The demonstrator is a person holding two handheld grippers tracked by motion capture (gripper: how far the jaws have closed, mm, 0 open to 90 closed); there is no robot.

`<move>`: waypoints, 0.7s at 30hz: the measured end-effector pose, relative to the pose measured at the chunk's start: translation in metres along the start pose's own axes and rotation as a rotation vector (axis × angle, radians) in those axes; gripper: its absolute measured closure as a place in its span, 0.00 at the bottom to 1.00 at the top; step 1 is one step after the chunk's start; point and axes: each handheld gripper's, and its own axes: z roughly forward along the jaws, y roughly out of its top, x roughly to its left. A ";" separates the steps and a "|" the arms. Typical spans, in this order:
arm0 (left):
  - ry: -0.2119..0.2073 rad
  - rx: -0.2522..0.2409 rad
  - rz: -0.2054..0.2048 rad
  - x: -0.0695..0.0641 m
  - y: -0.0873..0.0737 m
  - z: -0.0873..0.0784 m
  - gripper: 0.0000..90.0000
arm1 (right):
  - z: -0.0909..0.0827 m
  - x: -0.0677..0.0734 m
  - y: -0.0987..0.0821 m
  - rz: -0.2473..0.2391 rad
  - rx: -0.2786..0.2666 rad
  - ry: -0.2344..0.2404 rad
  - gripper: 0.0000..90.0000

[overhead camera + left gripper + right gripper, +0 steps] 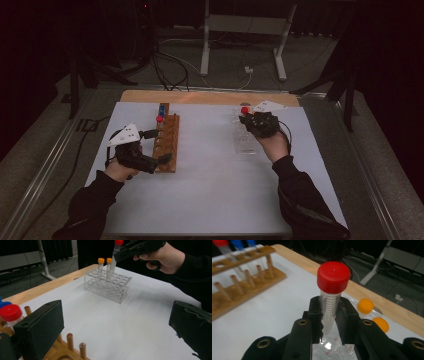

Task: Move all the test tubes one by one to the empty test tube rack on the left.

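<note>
My right gripper (329,315) is shut on a clear tube with a red cap (333,277), held upright with the cap above the jaws. In the left gripper view this red-capped tube (113,262) hangs slightly tilted, its lower end at the top of the clear plastic rack (107,287). Two orange-capped tubes (101,266) stand in that rack. In the high view, my left gripper (157,146) is open by the near end of the wooden rack (167,142). A red-capped tube (159,119) and a blue-capped one (163,107) stand at that rack's far end.
A white sheet (210,175) covers the table, and a bare wooden strip (200,96) runs along its far edge. Beyond the table, cables (170,70) and a desk frame's legs (205,55) are on the floor. The person's sleeves (300,195) reach in from the bottom.
</note>
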 end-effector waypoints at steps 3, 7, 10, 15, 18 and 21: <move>-0.008 0.006 0.002 -0.003 0.001 0.001 0.01 | -0.007 0.008 0.002 -0.025 -0.010 0.024 0.84; -0.016 0.010 0.008 -0.007 0.003 0.003 0.01 | -0.014 0.020 0.002 -0.038 -0.022 0.063 0.84; -0.023 0.009 0.016 -0.010 0.004 0.004 0.01 | -0.018 0.030 0.000 -0.063 -0.023 0.088 0.84; -0.027 0.009 0.015 -0.012 0.006 0.005 0.01 | -0.022 0.045 -0.004 -0.084 -0.021 0.142 0.84; -0.036 0.013 0.019 -0.015 0.007 0.006 0.01 | -0.022 0.055 -0.008 -0.098 -0.010 0.174 0.84; -0.047 0.020 0.021 -0.017 0.008 0.008 0.01 | -0.023 0.063 -0.014 -0.107 0.000 0.204 0.84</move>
